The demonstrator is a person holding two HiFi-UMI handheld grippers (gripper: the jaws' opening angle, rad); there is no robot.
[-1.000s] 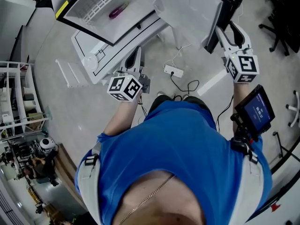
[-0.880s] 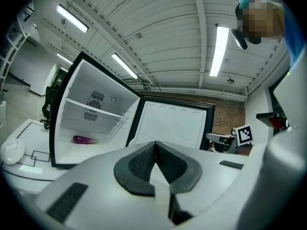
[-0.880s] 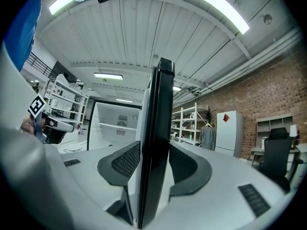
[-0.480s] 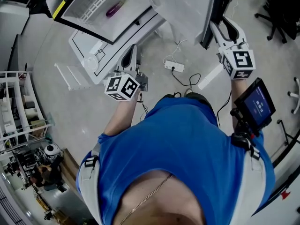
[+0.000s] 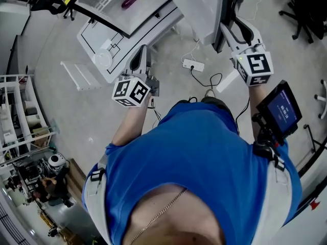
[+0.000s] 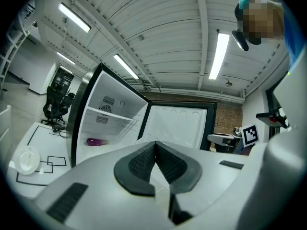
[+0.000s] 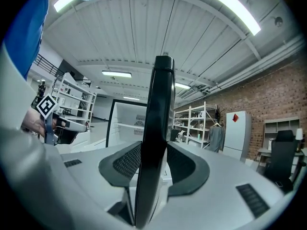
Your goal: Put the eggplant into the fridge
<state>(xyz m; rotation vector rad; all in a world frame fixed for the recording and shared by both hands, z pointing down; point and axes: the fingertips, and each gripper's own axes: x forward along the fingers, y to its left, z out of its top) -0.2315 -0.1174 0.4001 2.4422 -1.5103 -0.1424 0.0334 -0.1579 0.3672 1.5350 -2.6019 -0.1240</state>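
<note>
Moved since before: our right gripper [image 5: 232, 27] and the fridge door [image 5: 202, 9] have slid to the left in the head view, closer to the open fridge [image 5: 104, 1].
Right gripper: its jaws are clamped on the edge of the door [image 7: 156, 128]. The dark, bumpy pads sit one on each side of it.
Door: flat and thin. It is smooth white inside, with a shiny black rim. In the right gripper view it stands straight up between our jaws.
Left gripper: our left gripper [image 5: 140, 60] has its jaws closed tight, with nothing in them. Its pads are dark and bumpy too. It points at the open fridge.
Eggplant: the eggplant [image 5: 129, 2] is inside the fridge, on the white bottom under a shelf. It is small, purple, smooth and shaped like a sausage.
Eggplant's long way: in the left gripper view the eggplant [image 6: 95, 141] lies flat, with its long side going left to right. We cannot tell which end is the stem.
Fridge: a box with a black frame and smooth white walls. There are round vent holes in the back wall [image 6: 108, 110].
Floor: the floor [image 5: 76, 116] is grey, hard and flat.
</note>
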